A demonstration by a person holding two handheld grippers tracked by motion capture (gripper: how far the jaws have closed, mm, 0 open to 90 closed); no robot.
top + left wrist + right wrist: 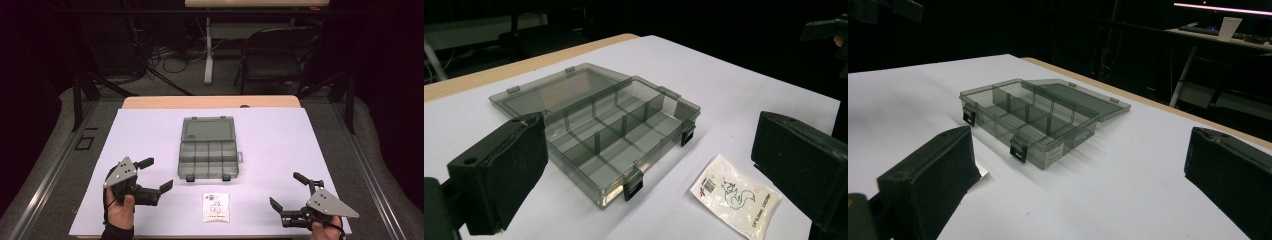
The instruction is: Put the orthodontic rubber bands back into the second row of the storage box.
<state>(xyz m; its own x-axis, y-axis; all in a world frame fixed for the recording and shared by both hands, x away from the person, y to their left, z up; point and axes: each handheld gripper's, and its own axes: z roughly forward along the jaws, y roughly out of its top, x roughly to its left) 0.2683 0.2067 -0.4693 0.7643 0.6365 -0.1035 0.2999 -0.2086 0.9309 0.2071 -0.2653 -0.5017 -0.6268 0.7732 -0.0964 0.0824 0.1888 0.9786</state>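
Observation:
A smoky clear compartment box (207, 160) lies open in the middle of the table, its lid (208, 129) folded flat toward the far side and its compartments empty. A small white printed packet (216, 207) lies near the front edge, just in front of the box. My left gripper (158, 174) is held at the front left, open and holding nothing. My right gripper (286, 190) is held at the front right, also open and holding nothing. In the left gripper view the box (619, 145) and packet (735, 194) lie between the spread jaws. In the right gripper view the box (1030, 120) lies ahead.
A white sheet (300, 140) covers the table, with a wooden edge (210, 102) showing at the back. A folding chair (275, 55) and cables stand on the floor beyond. A cup (1230, 26) sits on a far desk.

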